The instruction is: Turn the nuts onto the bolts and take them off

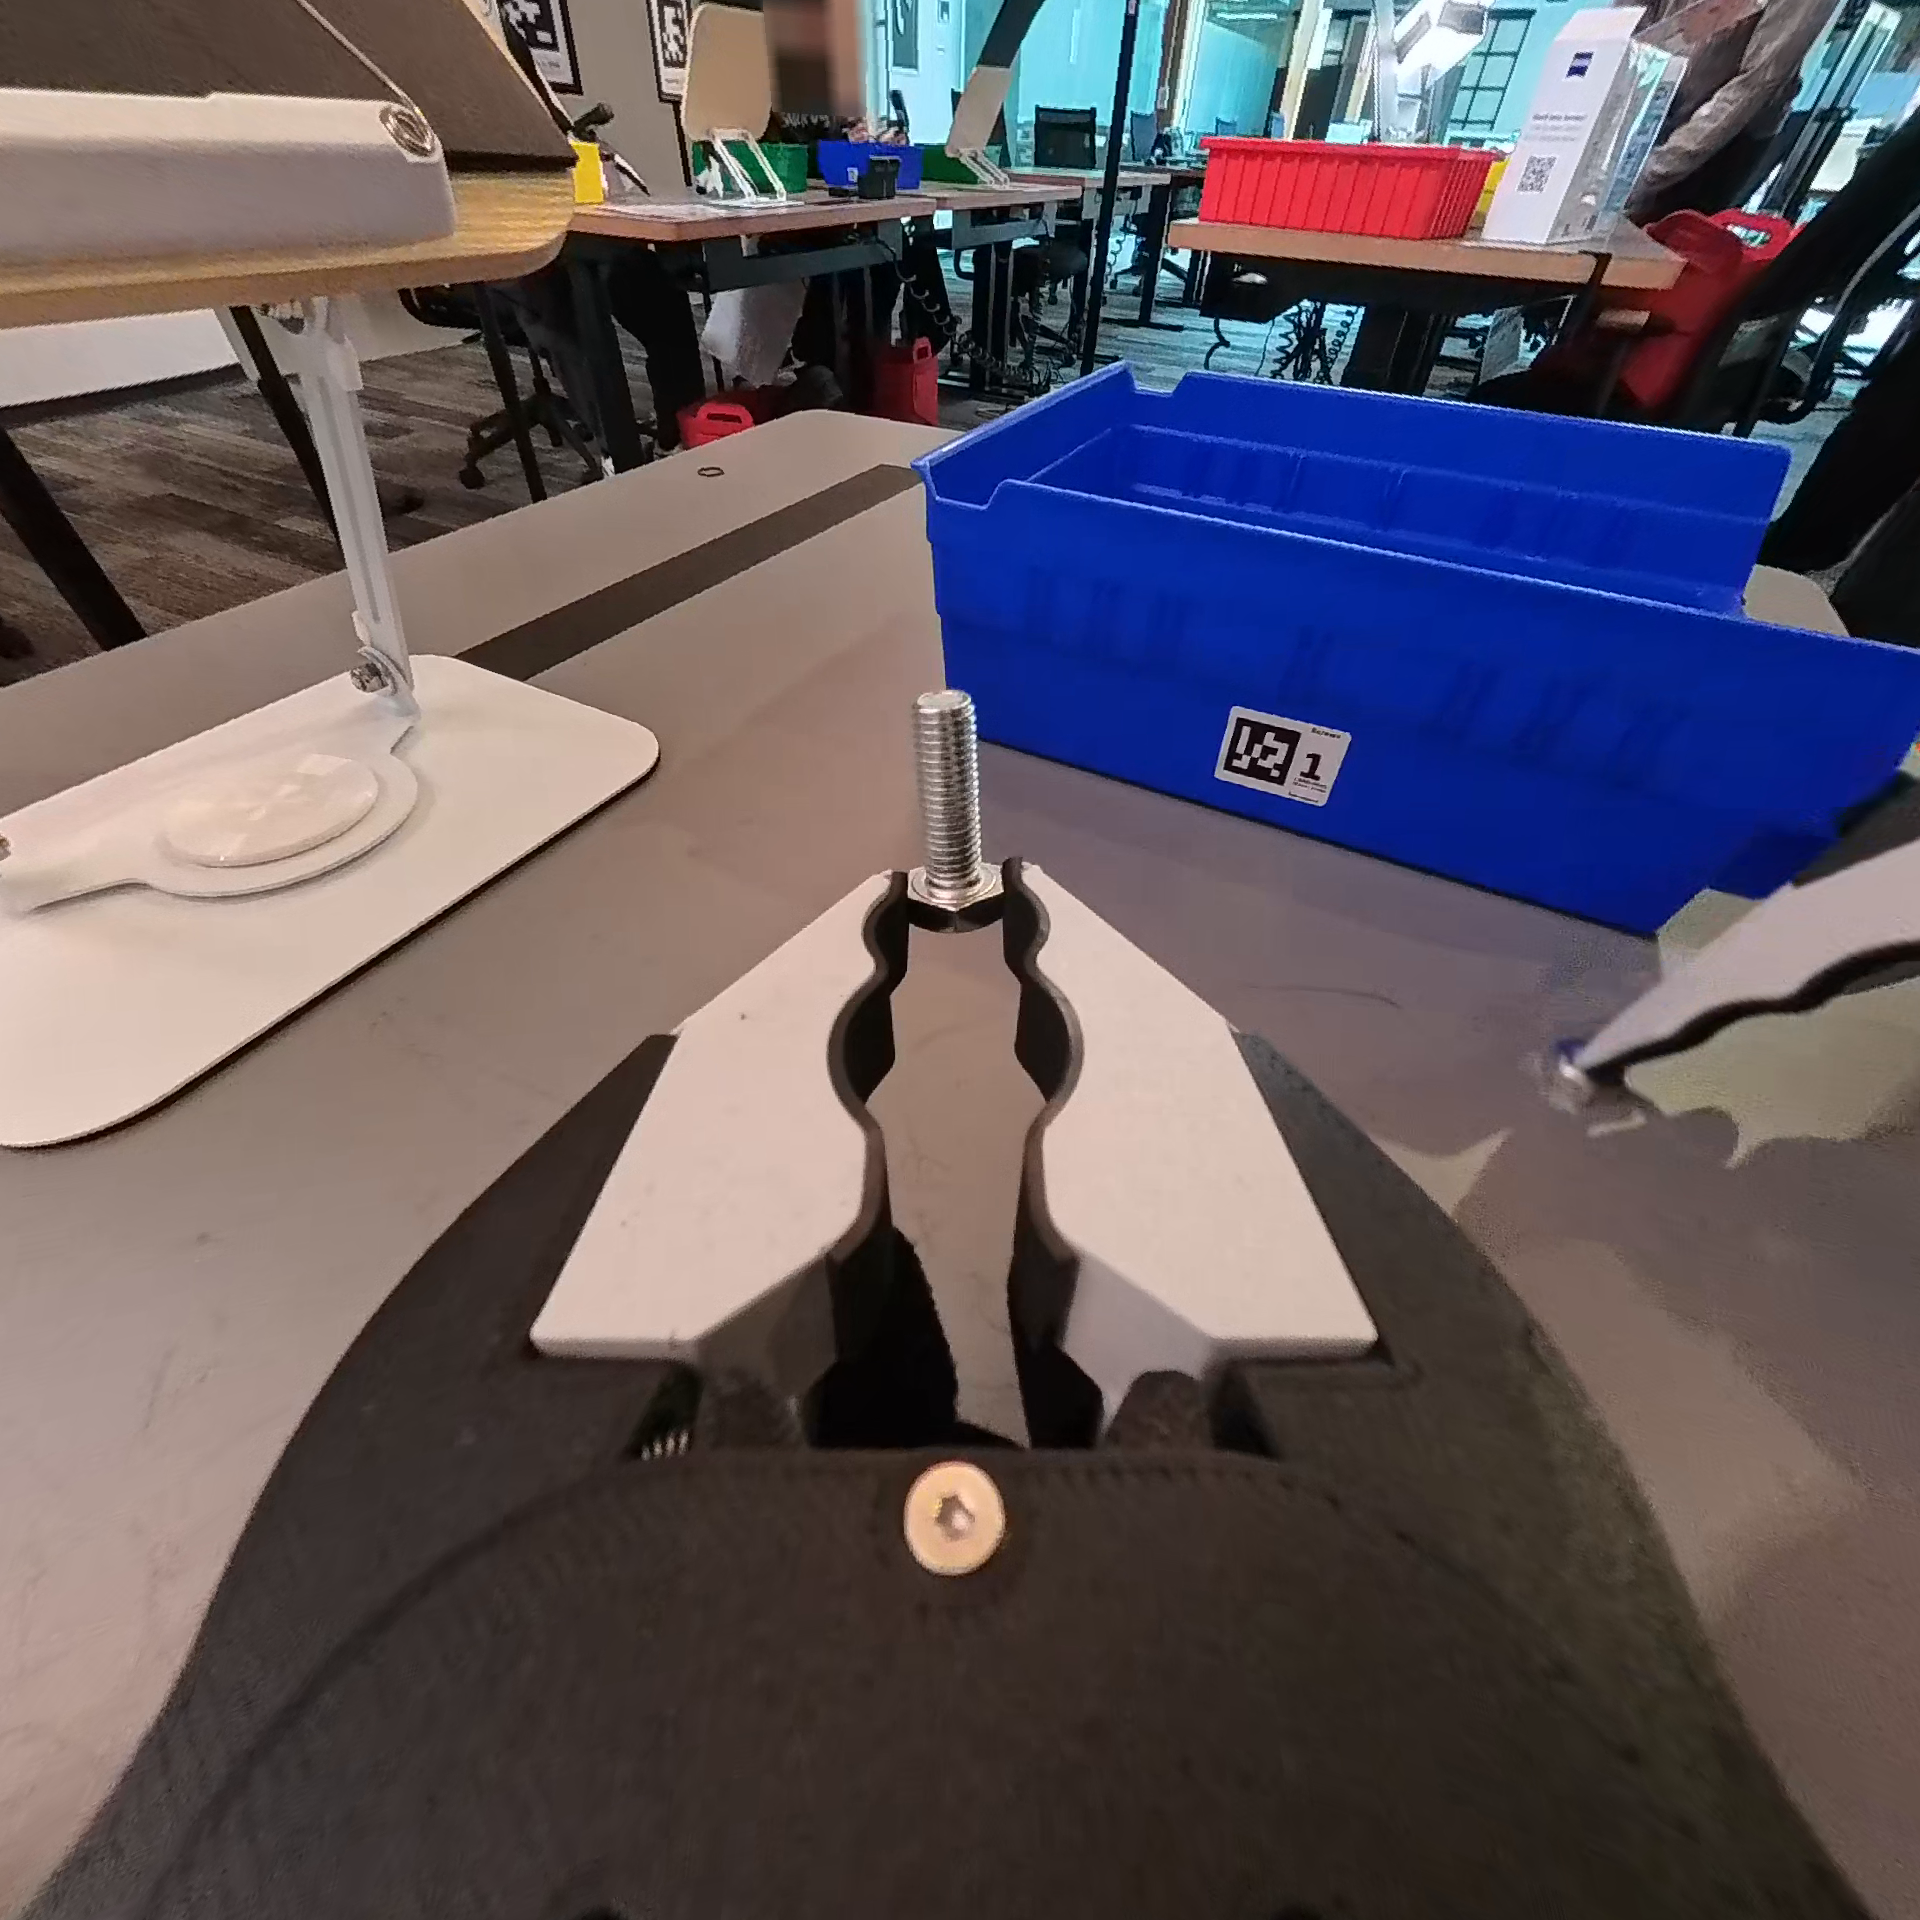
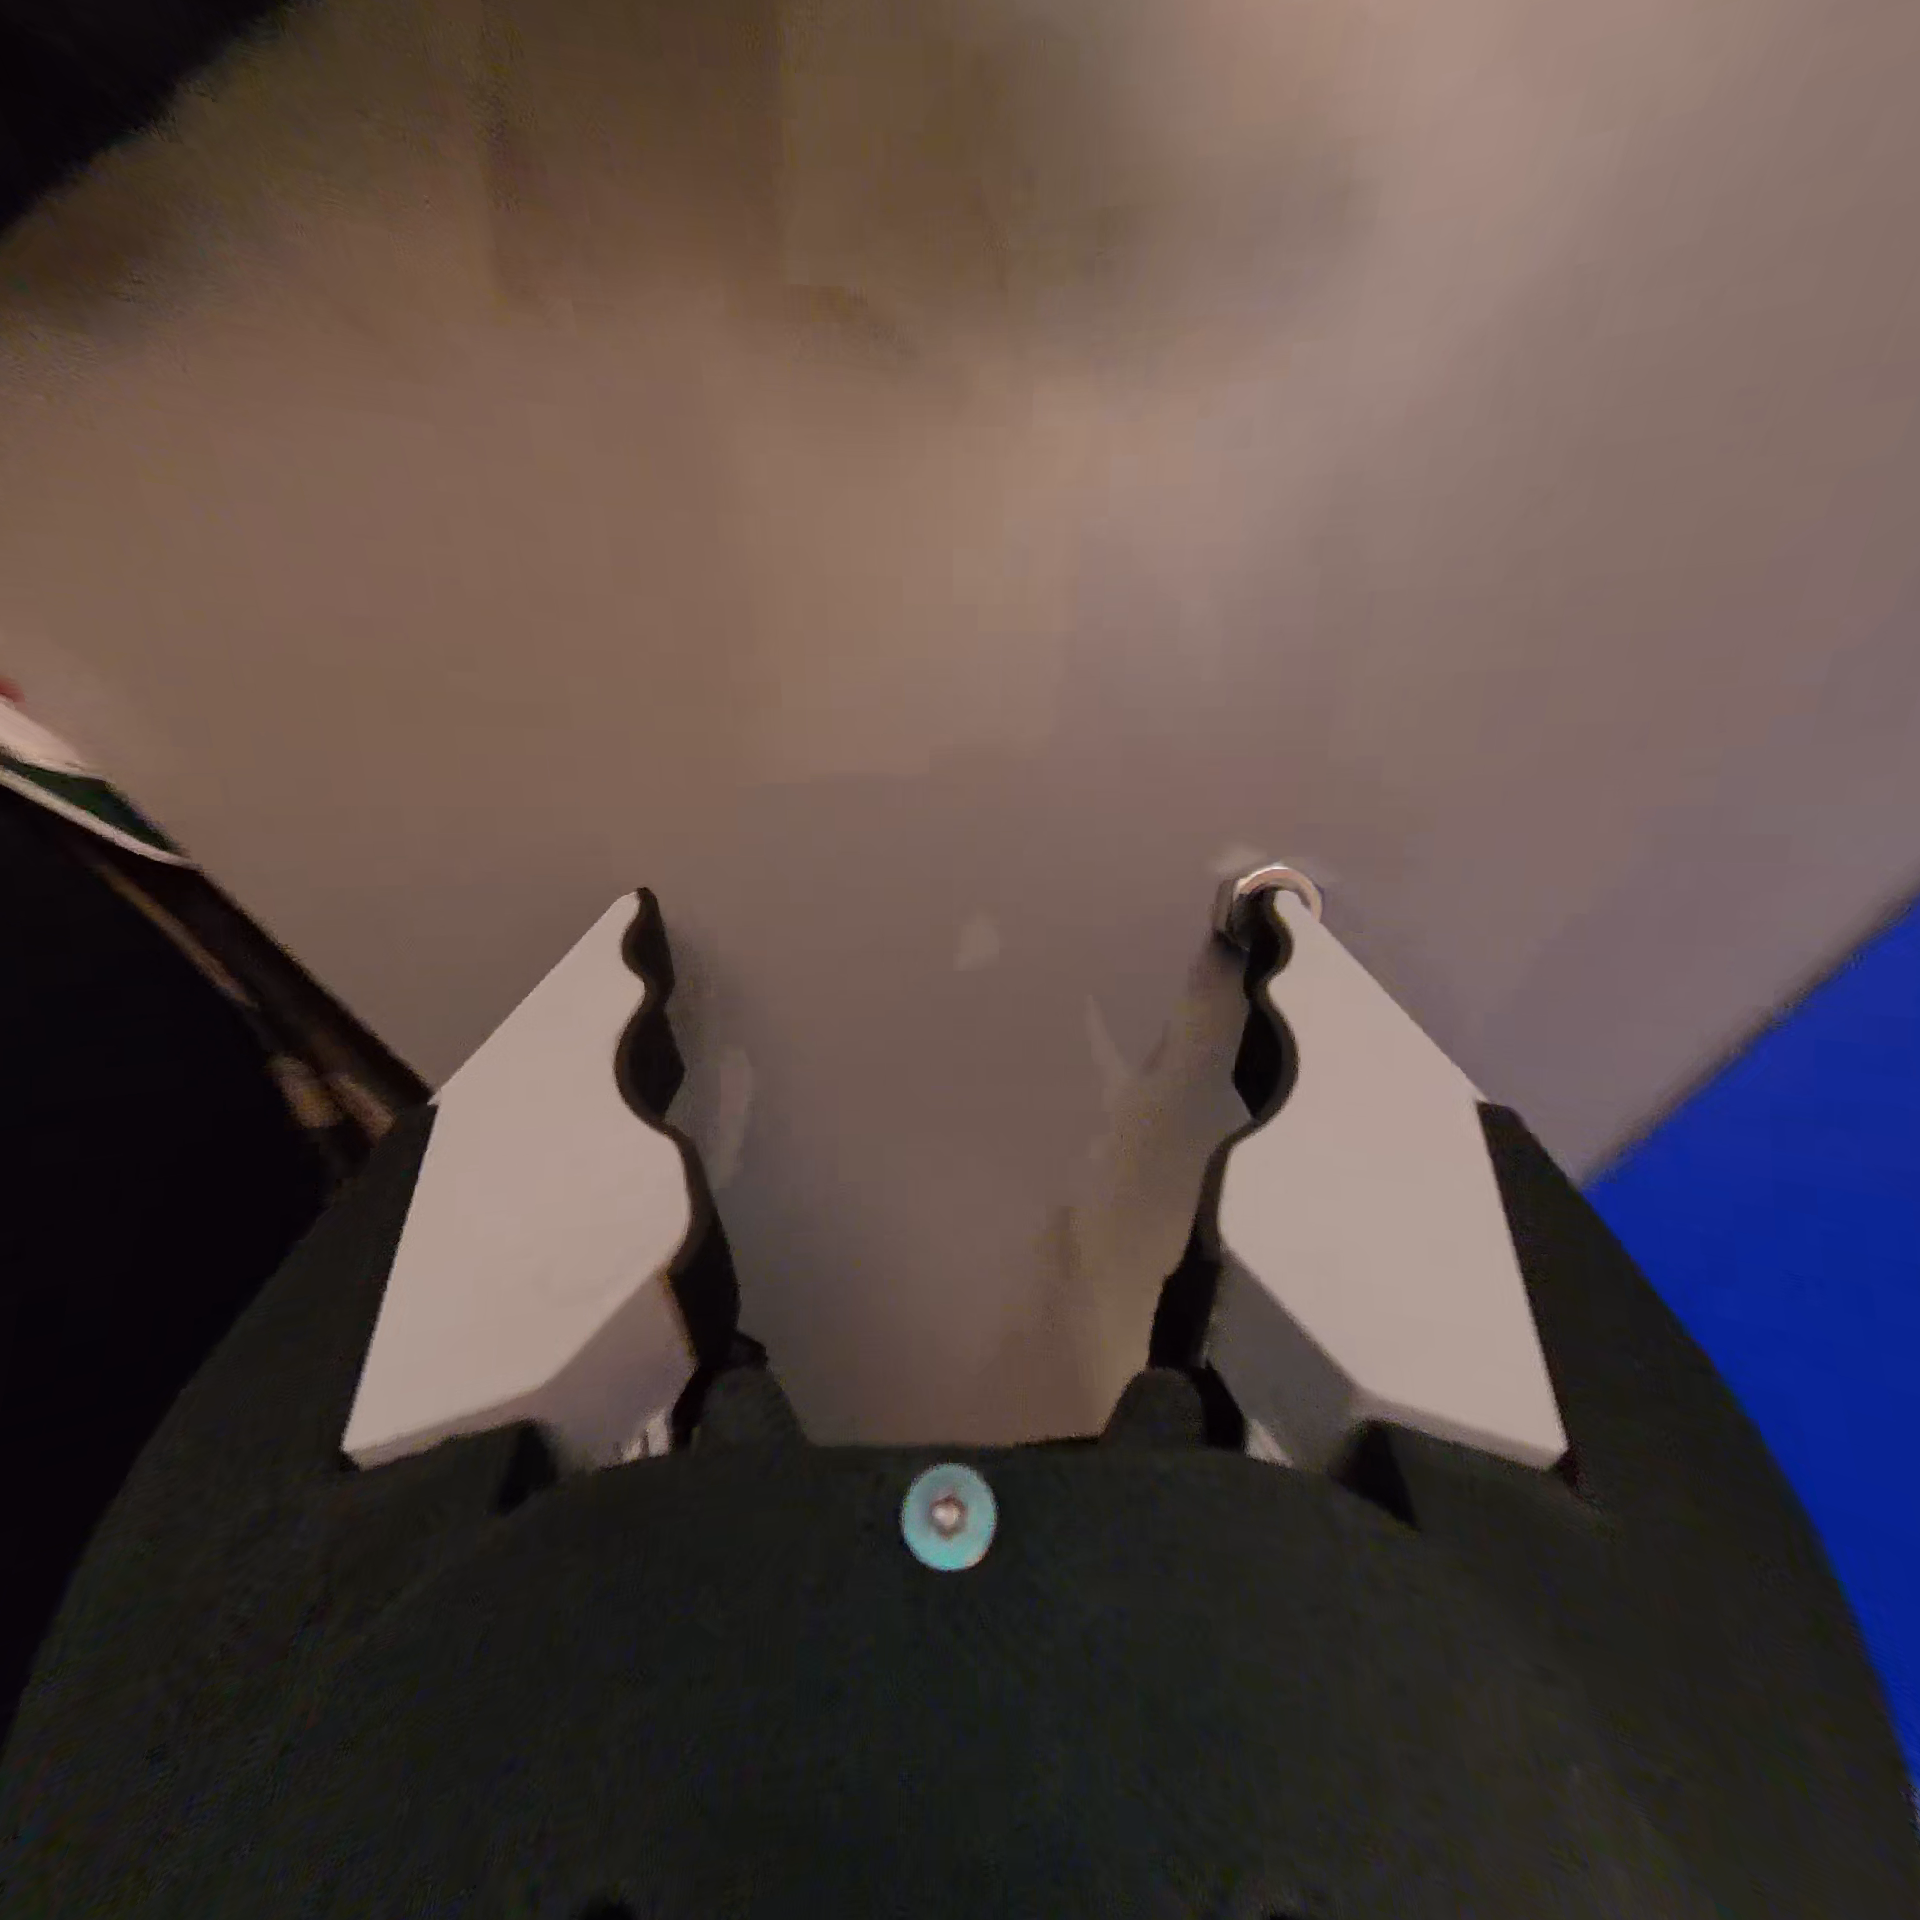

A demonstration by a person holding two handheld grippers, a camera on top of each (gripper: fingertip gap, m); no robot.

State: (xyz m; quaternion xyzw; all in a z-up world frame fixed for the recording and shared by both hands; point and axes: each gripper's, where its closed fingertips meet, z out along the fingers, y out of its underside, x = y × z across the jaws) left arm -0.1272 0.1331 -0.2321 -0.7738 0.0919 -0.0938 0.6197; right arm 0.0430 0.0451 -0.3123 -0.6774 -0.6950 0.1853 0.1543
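A silver bolt stands upright on the grey table, thread end up. My left gripper is shut on the bolt's hex head at the very fingertips. A small silver nut lies on the table and touches the tip of my right gripper's right finger. My right gripper is open wide and low over the table, with nothing between its fingers. In the left wrist view the right gripper comes in from the right edge, with the nut at its tip.
A blue plastic bin with a marker sticker stands behind the bolt, and shows at the right in the right wrist view. A white stand with a flat base stands on the left. Desks and bins are far behind.
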